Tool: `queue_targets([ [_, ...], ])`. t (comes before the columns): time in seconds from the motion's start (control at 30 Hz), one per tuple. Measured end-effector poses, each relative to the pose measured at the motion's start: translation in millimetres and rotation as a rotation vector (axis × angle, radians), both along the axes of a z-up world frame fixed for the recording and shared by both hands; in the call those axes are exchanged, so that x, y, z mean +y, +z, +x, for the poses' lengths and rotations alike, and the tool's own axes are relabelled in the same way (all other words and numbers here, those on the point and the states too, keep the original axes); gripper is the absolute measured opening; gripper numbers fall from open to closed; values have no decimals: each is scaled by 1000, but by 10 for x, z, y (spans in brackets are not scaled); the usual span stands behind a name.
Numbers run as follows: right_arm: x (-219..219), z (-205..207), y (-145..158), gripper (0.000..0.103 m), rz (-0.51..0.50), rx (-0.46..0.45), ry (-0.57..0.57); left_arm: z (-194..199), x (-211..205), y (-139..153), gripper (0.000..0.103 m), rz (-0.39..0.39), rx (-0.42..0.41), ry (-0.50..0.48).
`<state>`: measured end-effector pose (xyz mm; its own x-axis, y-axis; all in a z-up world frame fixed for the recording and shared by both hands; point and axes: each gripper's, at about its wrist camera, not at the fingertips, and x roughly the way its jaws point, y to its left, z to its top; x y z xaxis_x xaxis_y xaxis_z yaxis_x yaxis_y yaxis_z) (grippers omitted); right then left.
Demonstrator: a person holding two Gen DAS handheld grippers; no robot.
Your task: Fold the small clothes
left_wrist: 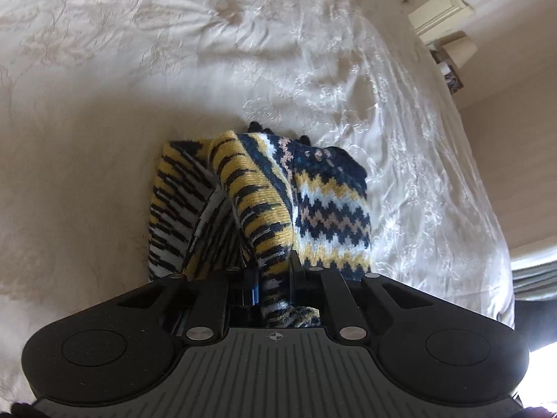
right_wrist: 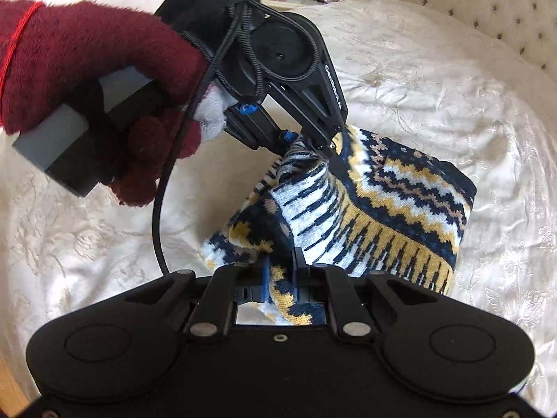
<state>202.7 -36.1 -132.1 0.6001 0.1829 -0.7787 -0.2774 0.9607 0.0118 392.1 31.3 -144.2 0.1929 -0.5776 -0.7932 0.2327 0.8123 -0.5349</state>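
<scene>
Right gripper (right_wrist: pixel 278 278) was clamped on a knit sweater (right_wrist: pixel 383 202) edge at bottom centre of its view. Left gripper (left_wrist: pixel 273 271) likewise pinched the sweater's hem. Sweater hung bunched over the cream bedspread (right_wrist: pixel 417 80), mid-frame.

The sweater (right_wrist: pixel 365 209) lies on the bed (right_wrist: pixel 417 87), headboard (right_wrist: pixel 487 10) behind, held between both grippers.

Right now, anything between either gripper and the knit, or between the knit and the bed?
Nothing visible. Both the left gripper and right gripper are already shut on the patterned knit. It hangs over the cream bedspread, which looks bare underneath.
</scene>
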Motion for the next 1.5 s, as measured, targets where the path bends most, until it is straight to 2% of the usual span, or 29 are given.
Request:
queue_targets([
  [0.1,69,27,21,19,26,0,22,-1,115,48,13,21,-23,-14],
  [0.23,233,202,-270,21,12,83,73,78,244,-259,16,97,40,27],
  [0.27,265,244,-368,29,9,109,84,86,262,-353,26,124,50,35],
  [0.3,291,293,-474,31,8,145,95,86,279,-411,32,140,47,42],
  [0.33,303,329,-550,35,12,172,104,79,294,-440,41,153,41,51],
  [0.37,297,347,-578,44,26,180,114,74,310,-451,47,155,37,58],
  [0.47,198,323,-476,60,101,157,134,51,391,-403,48,103,27,71],
  [0.53,75,270,-368,66,144,129,125,15,434,-325,51,84,1,68],
  [0.6,-95,246,-254,69,193,113,84,-41,492,-218,56,81,-51,81],
  [0.67,-302,225,-175,78,245,101,21,-97,547,-118,70,64,-93,99],
  [0.7,-426,243,-147,78,265,93,-15,-134,568,-79,72,51,-100,103],
  [0.8,-760,262,-85,81,300,76,-125,-235,597,-55,73,34,-88,102],
  [0.87,-971,333,-94,87,314,74,-193,-308,574,-91,73,31,-68,89],
  [0.97,-1285,462,-179,87,333,93,-275,-431,546,-187,73,24,-27,69],
  [1.1,-1601,660,-345,88,426,130,-361,-543,476,-358,73,-7,32,52],
  [1.27,-1809,872,-608,89,535,190,-418,-535,376,-559,73,9,73,48],
  [1.4,-1862,1005,-795,89,599,246,-426,-466,312,-646,73,-22,81,57],
  [1.5,-1852,1092,-937,89,638,286,-412,-403,267,-768,80,-67,127,66],
])
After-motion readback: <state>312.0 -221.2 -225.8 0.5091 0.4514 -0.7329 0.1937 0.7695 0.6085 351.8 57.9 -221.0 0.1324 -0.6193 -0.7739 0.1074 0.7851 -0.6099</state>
